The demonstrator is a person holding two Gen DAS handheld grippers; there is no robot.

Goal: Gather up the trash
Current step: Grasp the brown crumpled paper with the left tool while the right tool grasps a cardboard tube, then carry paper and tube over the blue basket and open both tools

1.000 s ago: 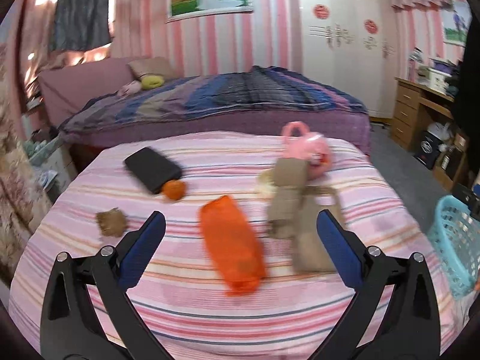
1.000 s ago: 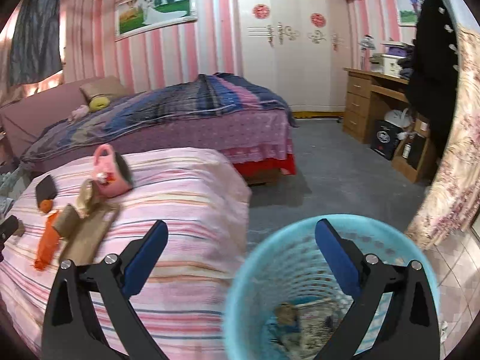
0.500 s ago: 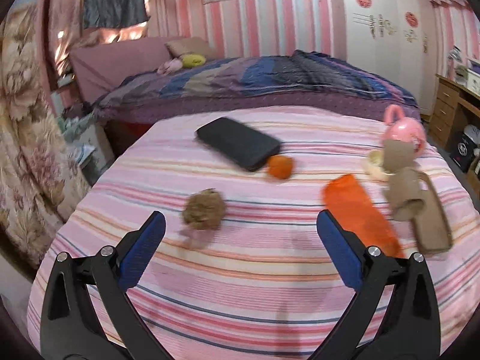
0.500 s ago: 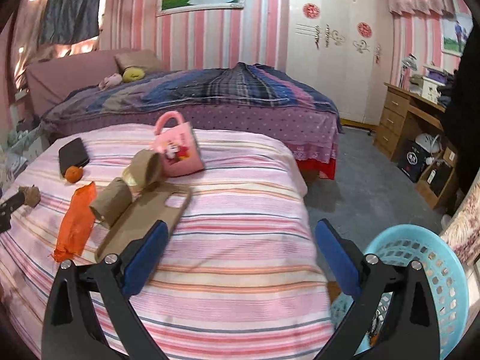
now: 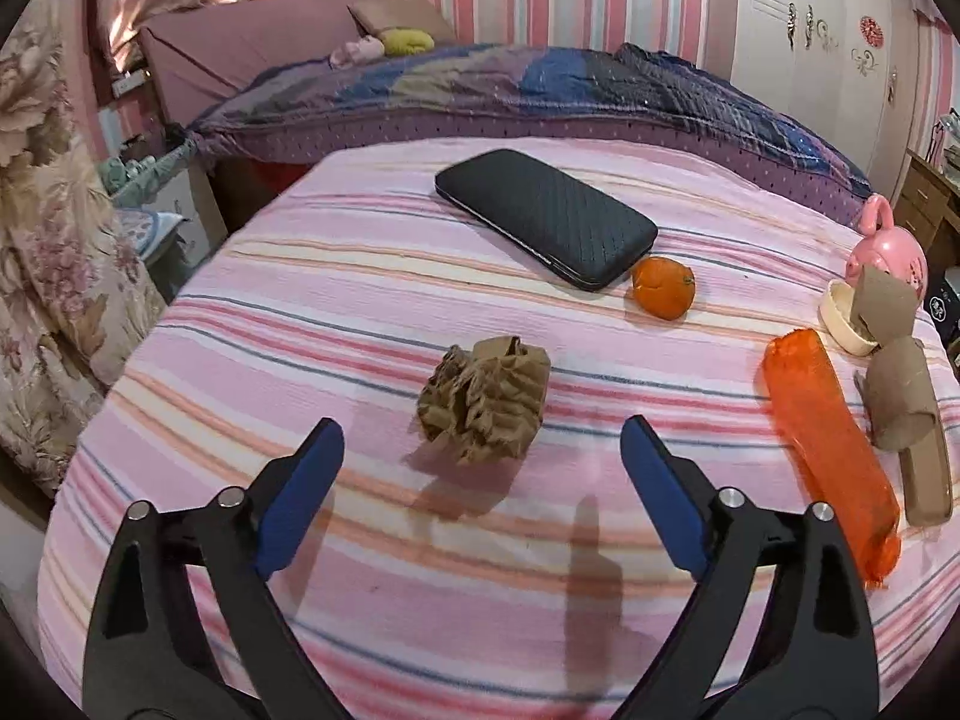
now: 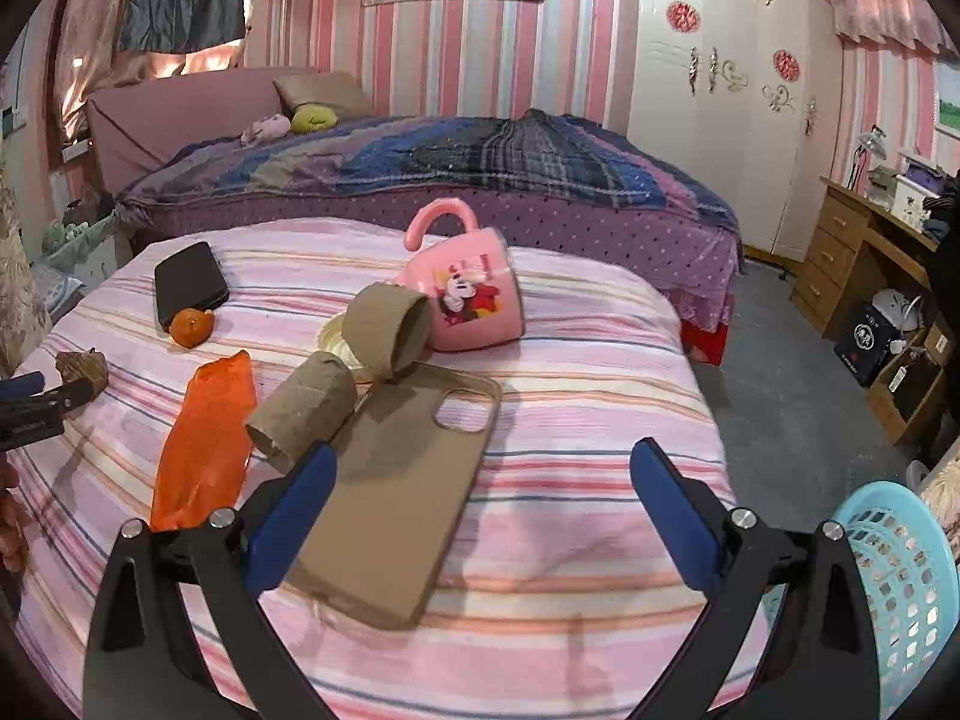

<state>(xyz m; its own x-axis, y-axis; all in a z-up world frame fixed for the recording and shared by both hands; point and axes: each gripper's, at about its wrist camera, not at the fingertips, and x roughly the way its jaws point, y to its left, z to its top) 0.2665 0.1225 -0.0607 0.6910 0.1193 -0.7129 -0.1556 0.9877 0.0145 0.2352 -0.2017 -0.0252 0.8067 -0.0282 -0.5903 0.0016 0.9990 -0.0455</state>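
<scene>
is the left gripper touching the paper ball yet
Apart. The left wrist view shows the left gripper open, its jaws just closing a little, with striped sheet visible between both fingertips and the paper ball.

Home bedroom: quilt-covered bed [image 6: 420,174] centre, white wardrobe [image 6: 732,120] right of it, wooden desk [image 6: 858,252] further right, pink-striped walls behind.
</scene>
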